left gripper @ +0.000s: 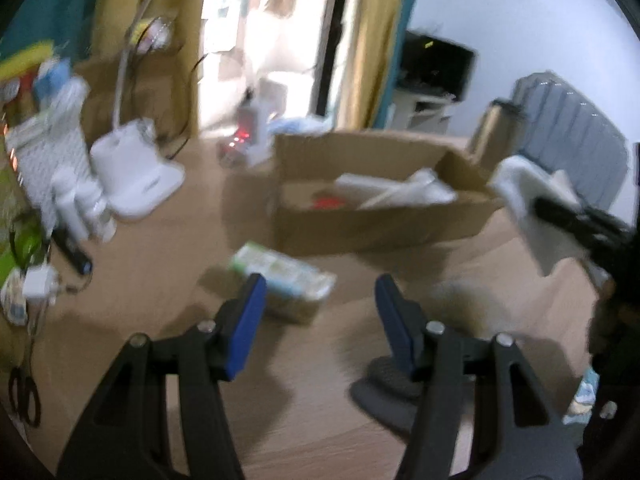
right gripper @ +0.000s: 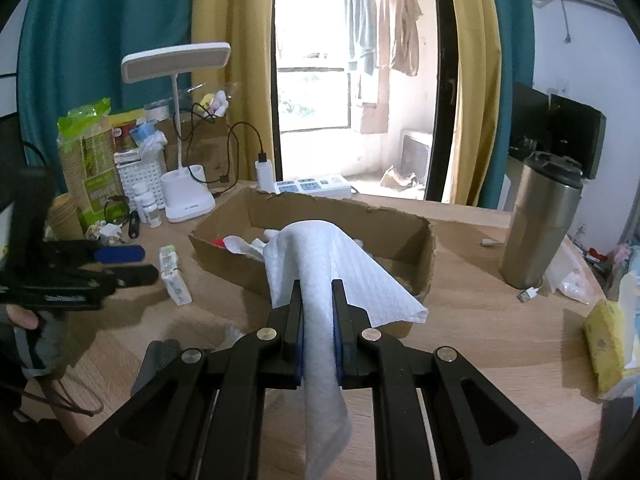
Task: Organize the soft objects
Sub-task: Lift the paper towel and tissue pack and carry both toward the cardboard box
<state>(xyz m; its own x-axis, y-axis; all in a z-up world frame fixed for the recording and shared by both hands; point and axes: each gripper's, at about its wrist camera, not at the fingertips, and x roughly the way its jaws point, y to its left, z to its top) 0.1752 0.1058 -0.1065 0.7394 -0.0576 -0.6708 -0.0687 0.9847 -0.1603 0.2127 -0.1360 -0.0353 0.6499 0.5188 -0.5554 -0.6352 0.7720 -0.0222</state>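
The right claw (right gripper: 318, 320) is clamped on a white paper towel (right gripper: 320, 264), held just before the cardboard box (right gripper: 400, 224). Light and limp, the towel drapes; a mid-fold pinch suits it. The left claw (left gripper: 320, 312) gapes wide above the tissue pack (left gripper: 284, 276).

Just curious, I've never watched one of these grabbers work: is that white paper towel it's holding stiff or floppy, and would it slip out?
Probably floppy: the paper towel drapes over the right gripper and hangs limp below it. Likely very light, since it looks thin. It seems unlikely to slip, as the jaws are pinched tight on it.
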